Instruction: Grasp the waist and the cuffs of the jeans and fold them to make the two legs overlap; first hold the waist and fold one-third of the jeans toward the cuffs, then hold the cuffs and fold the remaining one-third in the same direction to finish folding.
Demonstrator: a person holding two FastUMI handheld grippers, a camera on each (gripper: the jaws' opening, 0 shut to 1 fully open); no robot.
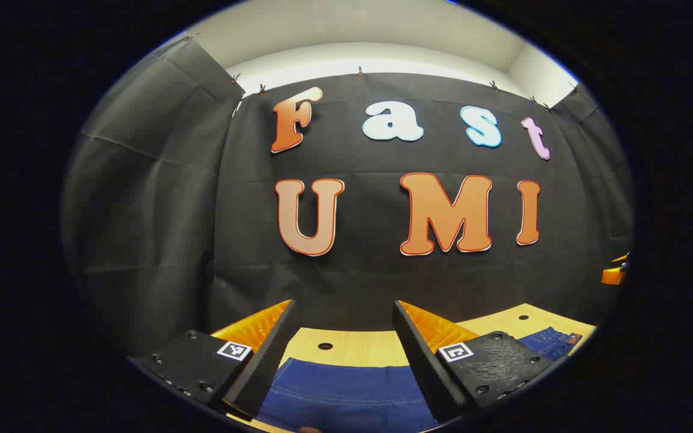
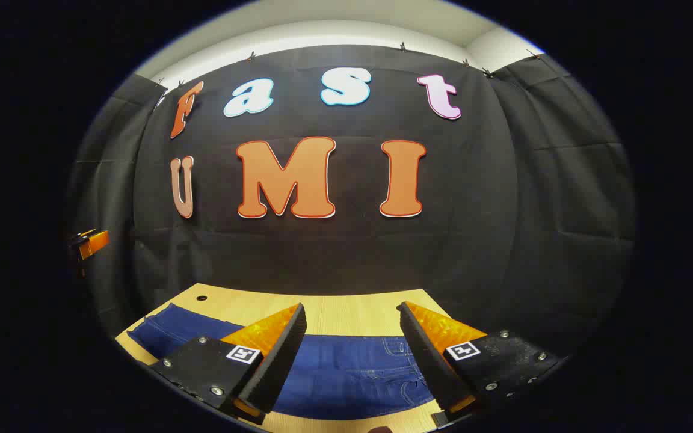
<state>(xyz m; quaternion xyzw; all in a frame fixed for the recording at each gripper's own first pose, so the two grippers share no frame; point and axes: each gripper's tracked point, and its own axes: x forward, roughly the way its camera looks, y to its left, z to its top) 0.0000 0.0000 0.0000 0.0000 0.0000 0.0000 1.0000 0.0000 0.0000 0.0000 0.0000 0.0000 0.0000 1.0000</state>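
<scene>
Blue jeans (image 2: pixel 334 373) lie flat across the wooden table (image 2: pixel 346 313), with the pocket and waist end (image 2: pixel 403 361) to the right and the leg end (image 2: pixel 166 328) to the left. My right gripper (image 2: pixel 351 308) hovers open above the waist end, holding nothing. In the left gripper view the denim (image 1: pixel 346 391) lies below my left gripper (image 1: pixel 344 307), which is open with nothing between its fingers. The waist end (image 1: pixel 554 341) shows far right in that view. Each gripper appears small at the edge of the other's view: the right gripper (image 1: pixel 617 272) and the left gripper (image 2: pixel 91 243).
The table has a small round hole (image 1: pixel 325 346) behind the jeans and another hole (image 2: pixel 201 297) at its far left corner. The black cloth wall (image 1: pixel 382 276) stands right behind the table's far edge. Bare wood (image 2: pixel 352 316) runs between jeans and wall.
</scene>
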